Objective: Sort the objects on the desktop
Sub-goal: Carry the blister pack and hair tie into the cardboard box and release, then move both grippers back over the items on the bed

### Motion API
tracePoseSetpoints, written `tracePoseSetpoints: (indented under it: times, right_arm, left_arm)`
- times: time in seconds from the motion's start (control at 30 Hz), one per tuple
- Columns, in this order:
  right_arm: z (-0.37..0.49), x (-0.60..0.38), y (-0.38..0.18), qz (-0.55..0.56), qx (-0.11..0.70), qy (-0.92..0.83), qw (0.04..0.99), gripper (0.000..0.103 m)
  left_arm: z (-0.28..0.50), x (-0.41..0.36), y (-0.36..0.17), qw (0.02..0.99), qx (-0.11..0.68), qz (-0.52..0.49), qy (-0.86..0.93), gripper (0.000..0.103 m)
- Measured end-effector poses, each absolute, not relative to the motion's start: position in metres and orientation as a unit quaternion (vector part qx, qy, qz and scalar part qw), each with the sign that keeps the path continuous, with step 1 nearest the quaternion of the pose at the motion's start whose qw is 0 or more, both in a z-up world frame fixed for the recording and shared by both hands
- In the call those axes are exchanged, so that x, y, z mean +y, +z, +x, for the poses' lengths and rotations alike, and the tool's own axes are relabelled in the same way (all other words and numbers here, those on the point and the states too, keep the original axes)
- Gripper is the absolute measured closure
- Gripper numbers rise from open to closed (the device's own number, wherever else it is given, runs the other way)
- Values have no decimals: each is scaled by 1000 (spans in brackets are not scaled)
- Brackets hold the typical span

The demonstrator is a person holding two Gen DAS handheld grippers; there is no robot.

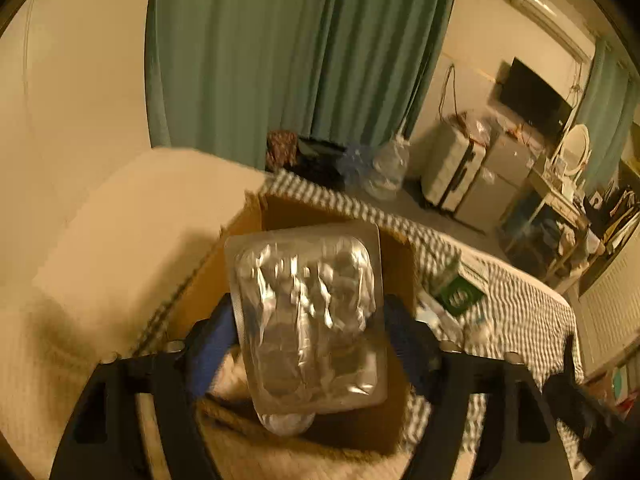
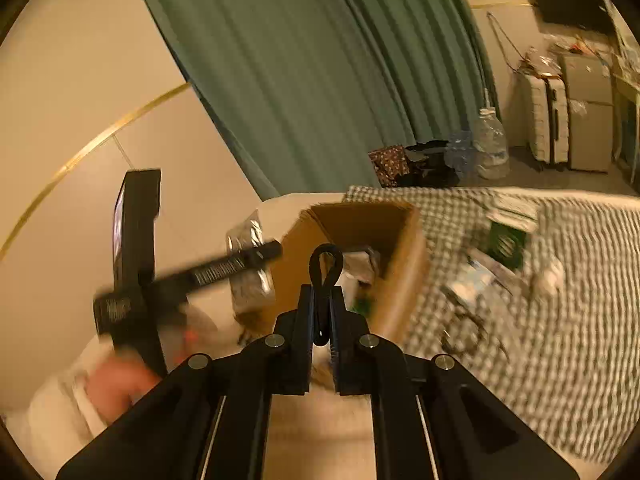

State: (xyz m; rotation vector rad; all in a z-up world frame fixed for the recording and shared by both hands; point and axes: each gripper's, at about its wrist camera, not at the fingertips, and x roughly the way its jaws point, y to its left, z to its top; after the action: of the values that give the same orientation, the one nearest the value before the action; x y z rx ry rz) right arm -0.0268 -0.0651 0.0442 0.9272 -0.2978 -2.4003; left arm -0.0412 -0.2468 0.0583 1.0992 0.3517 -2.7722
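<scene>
Gaping wide, the left gripper (image 1: 308, 320) framed a clear plastic blister pack (image 1: 308, 320) above the open cardboard box (image 1: 280, 208); whether its pads touched the pack was unclear. The right gripper (image 2: 324, 312) was pinched tight on a black cord loop (image 2: 326, 264) near that box, on the checked cloth (image 2: 560, 320).

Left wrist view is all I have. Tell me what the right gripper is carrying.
Observer: The right gripper is shut on a thin black loop that sticks up past its fingertips.
Operator: Describe the inside of the cardboard box. The blister pack blocks it for me.
Observer: There are pale contents with a green patch in it already. They are too blurred to name.
Operator: Say where the loop sits against the box.
Observer: In the right wrist view, the loop shows in front of the box's open top. I cannot tell whether it is actually above the opening.
</scene>
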Motion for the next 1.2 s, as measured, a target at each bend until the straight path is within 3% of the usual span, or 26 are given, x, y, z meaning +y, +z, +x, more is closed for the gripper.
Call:
tracePoseSetpoints:
  times: [0.03,0.07,0.13,0.17,0.2,0.3,0.47,0.6,0.8,0.97,1.2]
  right_arm:
    - [-39,-75,46,345,-114,-895,259,95]
    - [-46,-78,48,344,-127,-895,255,88]
    - [-61,-78,49,346,-155,-889,255,44]
    - [-67,-76,48,349,-162,-891,240,11]
    - [-70,-70,47,346,-171,-894,229,6]
    - [-76,-45,45,337,-209,-885,244,6]
    - [-74,19,16,312,-179,-905,226,6]
    - [-77,99,-20,331,-107,-926,149,6]
    - [-92,219,-44,317,12,-947,45,6]
    - [-128,248,-94,336,-67,-935,94,6]
    - [-183,192,-169,390,-122,-896,173,6]
  left_arm:
    - [-43,-248,58,84,100,359,-924,0]
    - [-43,-249,58,97,84,349,-928,0]
    - [-43,-251,56,103,63,346,-930,0]
    - [-44,-253,52,109,57,358,-925,0]
    - [-43,-255,49,116,55,368,-921,0]
    - [-33,-255,40,146,67,379,-911,0]
    - [-11,-202,35,131,103,330,-929,0]
    - [-17,-108,20,99,129,264,-951,0]
    - [-77,8,-21,60,76,237,-967,0]
    - [-153,23,-76,94,-17,332,-938,0]
    - [-181,-6,-144,101,-45,420,-901,0]
